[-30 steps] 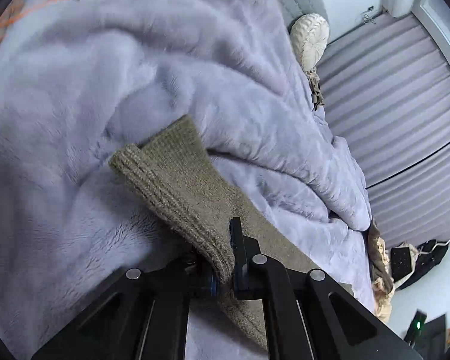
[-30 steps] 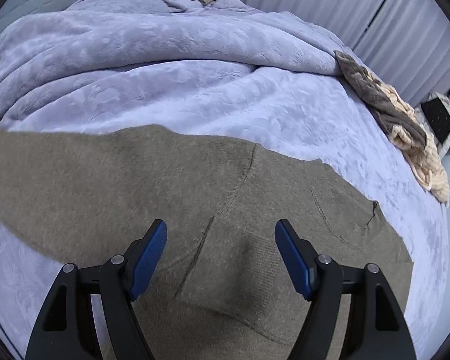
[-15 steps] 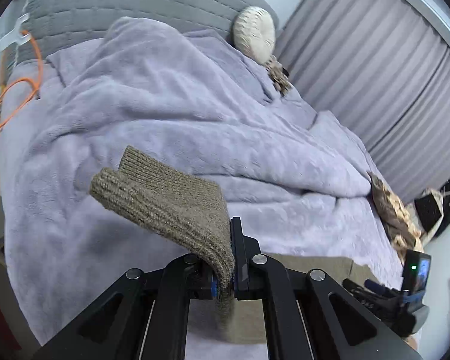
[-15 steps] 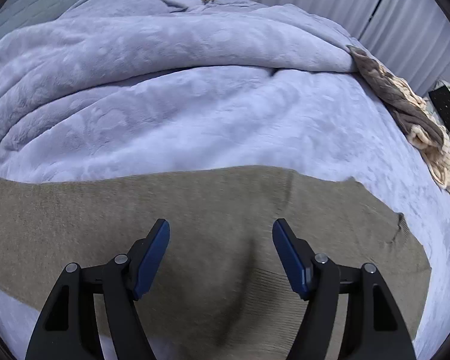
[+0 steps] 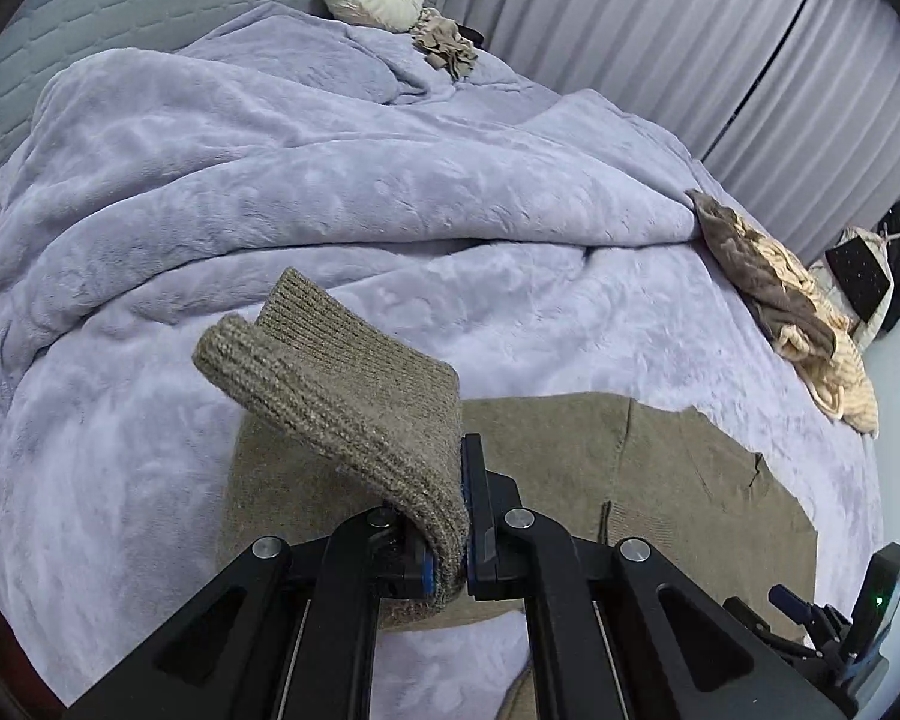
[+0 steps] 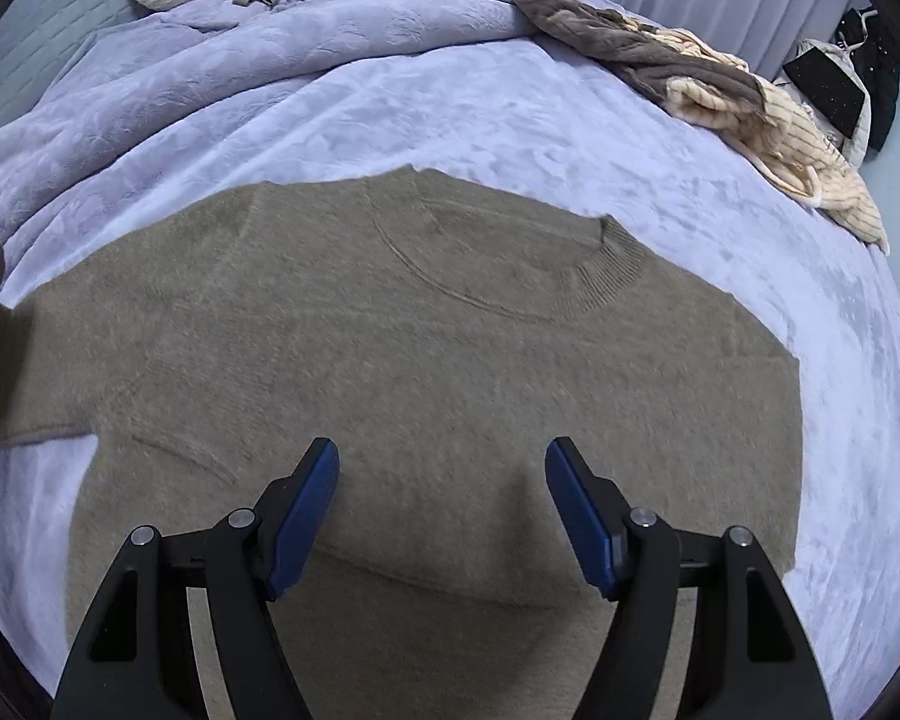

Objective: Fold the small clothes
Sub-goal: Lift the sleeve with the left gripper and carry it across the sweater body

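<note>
Olive-brown knit sweater flat on lavender plush bed blanket. My left tool pinches ribbed sleeve cuff, lifted; right tool wide, empty above body. I judge folding barely begun.

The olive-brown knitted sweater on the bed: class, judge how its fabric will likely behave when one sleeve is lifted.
Probably floppy: the olive-brown knitted sweater lies flat, and its ribbed sleeve cuff droops over the left gripper pinching it. Likely thick enough to hold a soft fold. It may drag on the plush lilac blanket rather than slide.
</note>
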A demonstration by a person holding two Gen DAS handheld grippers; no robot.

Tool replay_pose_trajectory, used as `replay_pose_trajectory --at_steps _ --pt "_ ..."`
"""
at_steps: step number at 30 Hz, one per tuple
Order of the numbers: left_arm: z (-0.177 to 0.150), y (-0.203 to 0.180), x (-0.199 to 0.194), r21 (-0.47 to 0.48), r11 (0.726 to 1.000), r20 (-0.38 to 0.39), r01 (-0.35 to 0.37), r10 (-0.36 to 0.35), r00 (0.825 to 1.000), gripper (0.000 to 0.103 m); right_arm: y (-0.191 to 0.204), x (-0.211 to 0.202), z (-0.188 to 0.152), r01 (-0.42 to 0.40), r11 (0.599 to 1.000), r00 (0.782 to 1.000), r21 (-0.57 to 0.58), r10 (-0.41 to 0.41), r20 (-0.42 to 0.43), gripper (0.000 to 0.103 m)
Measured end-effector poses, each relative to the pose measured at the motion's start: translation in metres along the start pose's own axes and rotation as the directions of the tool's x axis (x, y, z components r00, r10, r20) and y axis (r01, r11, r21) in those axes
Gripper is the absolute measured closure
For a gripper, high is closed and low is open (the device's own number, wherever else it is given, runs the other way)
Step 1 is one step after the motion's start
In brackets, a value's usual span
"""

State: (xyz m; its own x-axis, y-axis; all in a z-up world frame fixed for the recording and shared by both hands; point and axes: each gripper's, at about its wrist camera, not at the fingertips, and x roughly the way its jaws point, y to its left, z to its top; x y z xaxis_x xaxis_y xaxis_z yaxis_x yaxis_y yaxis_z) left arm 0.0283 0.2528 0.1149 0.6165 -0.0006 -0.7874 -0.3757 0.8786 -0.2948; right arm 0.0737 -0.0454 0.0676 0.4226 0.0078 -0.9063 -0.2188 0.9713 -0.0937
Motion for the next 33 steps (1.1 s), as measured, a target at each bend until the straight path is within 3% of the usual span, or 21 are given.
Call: replay_pose_trajectory --at_steps 16,33 --pt "-0.029 -0.121 0.034 0.129 0.991 -0.104 -0.038 0.051 0.993 0.096 -0.088 -0.015 -0.065 -0.017 0.997 1.000 0.076 0.017 0.004 0.028" --pt "-0.074 -0.239 0.059 0.306 0.952 -0.157 -0.007 0.057 0.986 0.096 -0.142 -0.020 -0.077 -0.035 0.992 0.999 0.125 0.031 0.034 0.028"
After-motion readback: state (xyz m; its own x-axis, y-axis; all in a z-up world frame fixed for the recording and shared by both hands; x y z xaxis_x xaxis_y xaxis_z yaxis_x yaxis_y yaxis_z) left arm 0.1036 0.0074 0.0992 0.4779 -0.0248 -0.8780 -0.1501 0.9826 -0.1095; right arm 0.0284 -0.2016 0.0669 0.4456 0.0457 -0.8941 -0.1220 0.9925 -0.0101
